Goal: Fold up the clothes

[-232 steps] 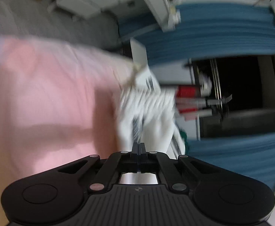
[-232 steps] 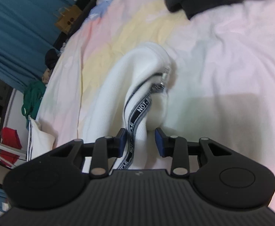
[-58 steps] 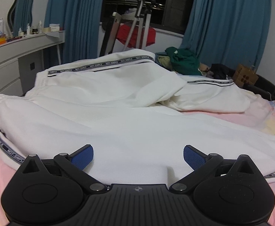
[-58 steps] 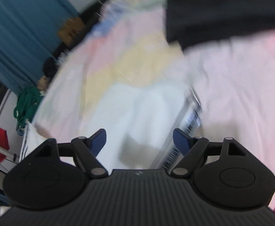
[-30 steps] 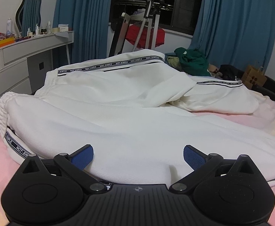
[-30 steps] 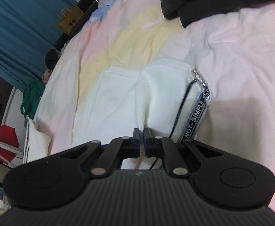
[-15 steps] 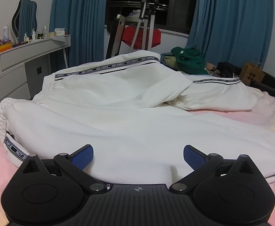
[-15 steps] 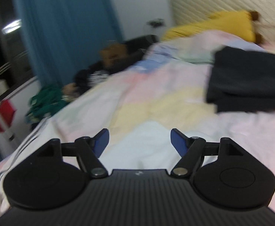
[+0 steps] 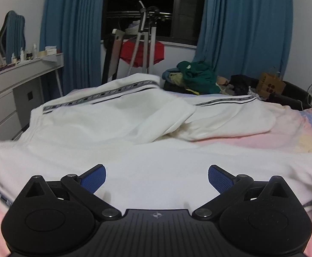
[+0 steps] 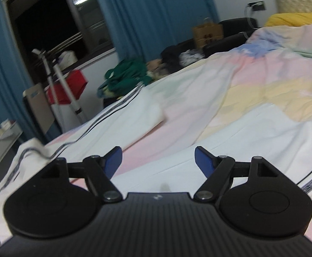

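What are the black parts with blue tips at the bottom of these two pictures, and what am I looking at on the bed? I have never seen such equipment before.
Those black parts are two hand-held grippers. A person holds one in each hand, and a wide-angle camera on each looks forward along its two blue-padded fingers. One picture comes from the left gripper, the other from the right gripper, so both show the same room from slightly different places.

On the bed, with its pastel sheet, lies a white garment with black-and-white lettered tape along its edges, spread out and partly folded over itself. A pile of green clothes sits at the far end. The window is dark between the blue curtains.

Nothing is held. Both grippers are open with nothing between the fingers; the right one's jaws have just been opening.
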`<state>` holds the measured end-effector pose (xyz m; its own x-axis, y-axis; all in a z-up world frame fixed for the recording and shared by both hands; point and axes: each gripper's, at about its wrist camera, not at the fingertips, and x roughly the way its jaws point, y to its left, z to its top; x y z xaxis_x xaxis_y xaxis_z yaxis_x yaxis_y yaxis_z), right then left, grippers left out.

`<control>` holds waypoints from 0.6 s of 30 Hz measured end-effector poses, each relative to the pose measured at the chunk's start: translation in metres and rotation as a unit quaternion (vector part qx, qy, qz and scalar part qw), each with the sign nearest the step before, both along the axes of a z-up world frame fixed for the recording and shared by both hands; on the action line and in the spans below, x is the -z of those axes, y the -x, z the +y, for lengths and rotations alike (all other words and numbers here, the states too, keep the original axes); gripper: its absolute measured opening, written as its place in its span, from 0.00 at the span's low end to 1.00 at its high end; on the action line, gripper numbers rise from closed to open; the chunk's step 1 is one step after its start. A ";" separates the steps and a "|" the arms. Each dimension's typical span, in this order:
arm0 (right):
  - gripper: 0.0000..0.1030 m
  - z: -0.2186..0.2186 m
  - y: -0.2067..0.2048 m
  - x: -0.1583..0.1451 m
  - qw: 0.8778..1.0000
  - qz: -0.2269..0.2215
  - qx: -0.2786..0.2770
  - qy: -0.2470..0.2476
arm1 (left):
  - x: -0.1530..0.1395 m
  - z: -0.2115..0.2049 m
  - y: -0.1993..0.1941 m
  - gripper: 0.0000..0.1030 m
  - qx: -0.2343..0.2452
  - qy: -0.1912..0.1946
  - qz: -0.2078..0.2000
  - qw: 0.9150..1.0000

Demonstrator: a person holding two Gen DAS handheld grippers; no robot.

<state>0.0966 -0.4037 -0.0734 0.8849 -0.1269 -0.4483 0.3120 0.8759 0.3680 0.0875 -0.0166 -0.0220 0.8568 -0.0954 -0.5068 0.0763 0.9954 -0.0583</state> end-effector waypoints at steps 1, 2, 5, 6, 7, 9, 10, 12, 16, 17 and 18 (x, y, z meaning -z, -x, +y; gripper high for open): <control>0.74 0.006 -0.002 0.002 1.000 0.002 -0.009 0.001 | -0.004 -0.003 -0.004 1.00 0.001 0.001 -0.003 1.000; 0.74 0.011 -0.003 0.004 1.000 0.005 -0.019 -0.003 | -0.006 -0.005 -0.009 1.00 0.001 0.002 -0.008 1.000; 0.74 0.013 -0.010 0.011 0.997 0.008 -0.050 -0.051 | -0.006 -0.013 -0.023 1.00 -0.003 0.004 -0.025 1.000; 0.74 0.011 -0.018 0.013 0.996 0.018 -0.054 -0.065 | -0.003 -0.014 -0.027 1.00 -0.004 0.006 -0.031 0.999; 0.74 0.008 -0.026 0.014 0.995 0.028 -0.057 -0.080 | 0.002 -0.015 -0.031 1.00 -0.006 0.006 -0.037 0.999; 0.75 0.001 -0.045 0.017 0.992 0.049 -0.057 -0.106 | 0.015 -0.015 -0.038 1.00 -0.012 0.003 -0.046 0.999; 0.75 -0.004 -0.057 0.023 0.989 0.055 -0.053 -0.130 | 0.022 -0.013 -0.042 1.00 -0.016 0.004 -0.045 0.999; 0.76 -0.013 -0.082 0.036 0.980 0.066 -0.046 -0.181 | 0.034 -0.008 -0.051 1.00 -0.014 0.012 -0.040 0.999; 0.76 -0.023 -0.142 0.065 0.960 0.066 -0.028 -0.269 | 0.053 -0.003 -0.069 1.00 0.008 0.025 -0.033 0.999; 0.76 -0.024 -0.158 0.070 0.961 0.062 -0.019 -0.270 | 0.057 -0.001 -0.072 1.00 0.014 0.029 -0.034 0.999; 0.76 -0.024 -0.176 0.076 0.962 0.060 -0.009 -0.266 | 0.061 0.001 -0.074 1.00 0.020 0.034 -0.037 0.999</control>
<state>0.2731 -0.4279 -0.1495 0.8223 0.1636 -0.5450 0.3674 0.5787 0.7281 0.1613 -0.0154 -0.0834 0.8865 -0.1626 -0.4332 0.1224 0.9853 -0.1193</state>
